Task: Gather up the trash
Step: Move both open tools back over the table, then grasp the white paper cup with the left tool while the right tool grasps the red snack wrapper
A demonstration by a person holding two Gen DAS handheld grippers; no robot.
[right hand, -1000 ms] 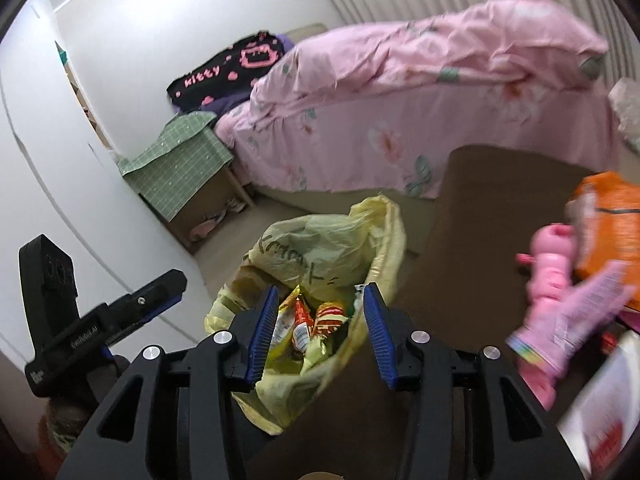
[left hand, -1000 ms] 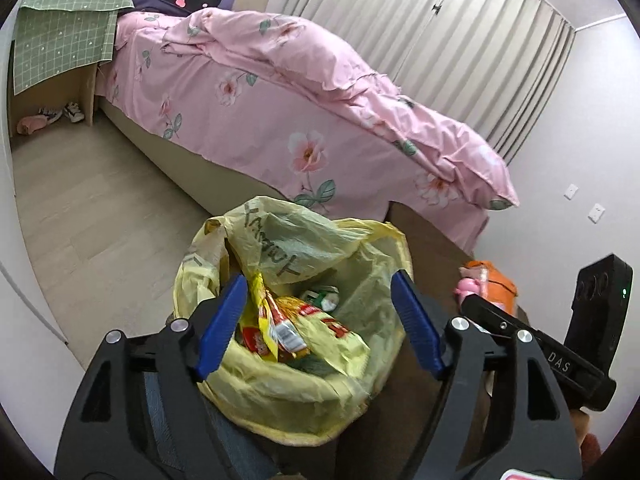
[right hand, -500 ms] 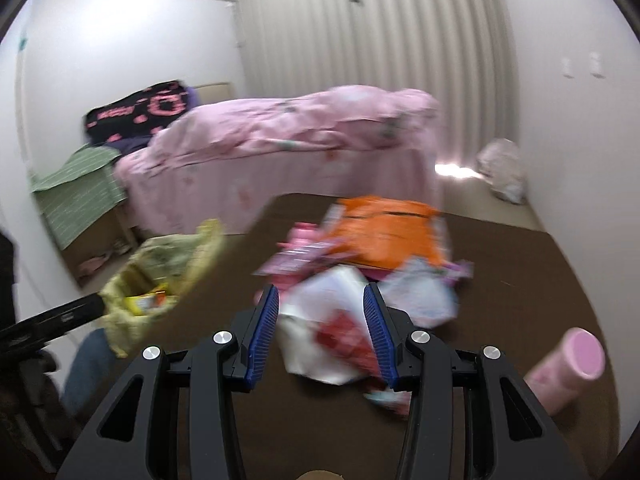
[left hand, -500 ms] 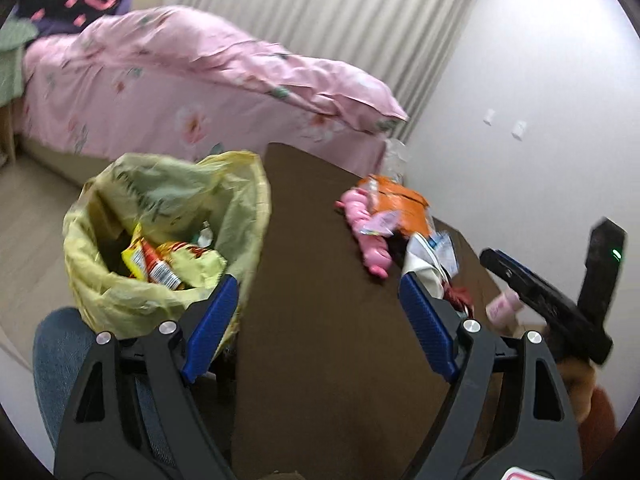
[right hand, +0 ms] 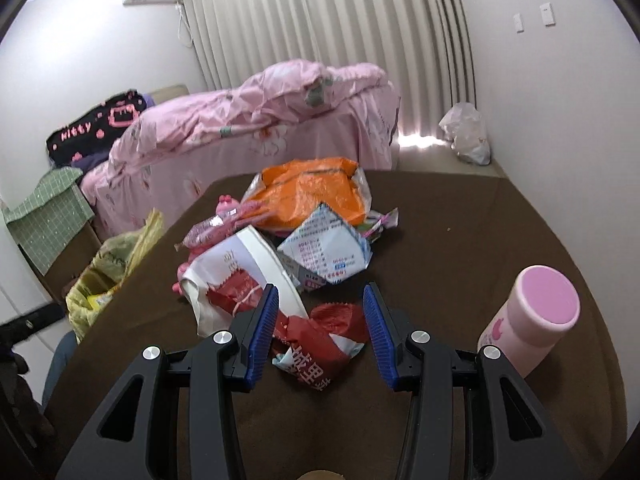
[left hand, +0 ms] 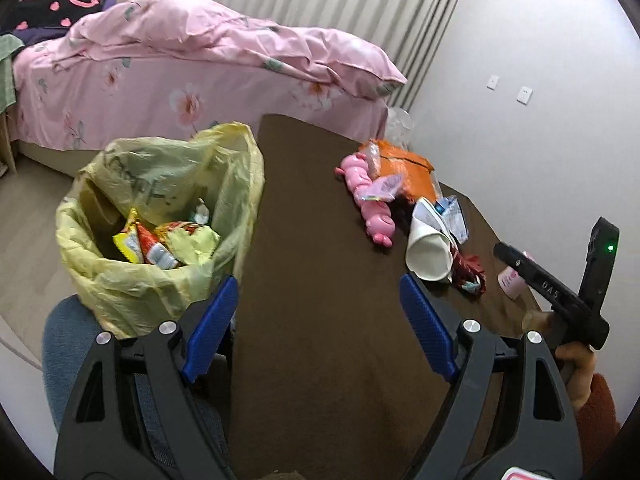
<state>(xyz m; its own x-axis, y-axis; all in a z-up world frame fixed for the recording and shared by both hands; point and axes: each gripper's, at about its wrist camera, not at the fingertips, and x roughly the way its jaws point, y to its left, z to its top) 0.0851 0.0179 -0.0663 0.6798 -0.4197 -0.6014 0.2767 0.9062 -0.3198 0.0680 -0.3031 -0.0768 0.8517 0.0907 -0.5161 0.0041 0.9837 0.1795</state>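
Bed (left hand: 192,80): pink floral cover, beyond the far edge of the table, against the curtain.
Table (right hand: 460,240): brown top; its right half is bare from the far edge down to the bottle, and in the left wrist view a broad bare strip runs between the bag and the trash pile.
Bag (left hand: 160,216): yellow plastic, mouth open, just off the table's left edge, snack wrappers inside; its rim leans against that edge.
Trash pile (right hand: 304,240): heaped near the middle of the table, well apart from every edge.
Orange packet (right hand: 316,192): at the far end of the pile, partly on the pink wrappers.
White cup (right hand: 248,276): paper, crushed and on its side, at the near left of the pile, touching the red wrapper.
Carton (right hand: 328,256): flattened white and blue, between the orange packet and the red wrapper.
Bottle (right hand: 532,320): pink, tilted, near the right edge, apart from the pile.
Red wrapper (right hand: 316,340): crumpled, nearest piece of the pile, lying on the table between the right gripper's pads; contact cannot be told.
Right gripper (right hand: 318,332): low over the table, pointing at the pile, jaws parted to about the wrapper's width.
Left gripper (left hand: 316,328): above the bare strip, jaws wide, nothing between them, bag at its left pad.
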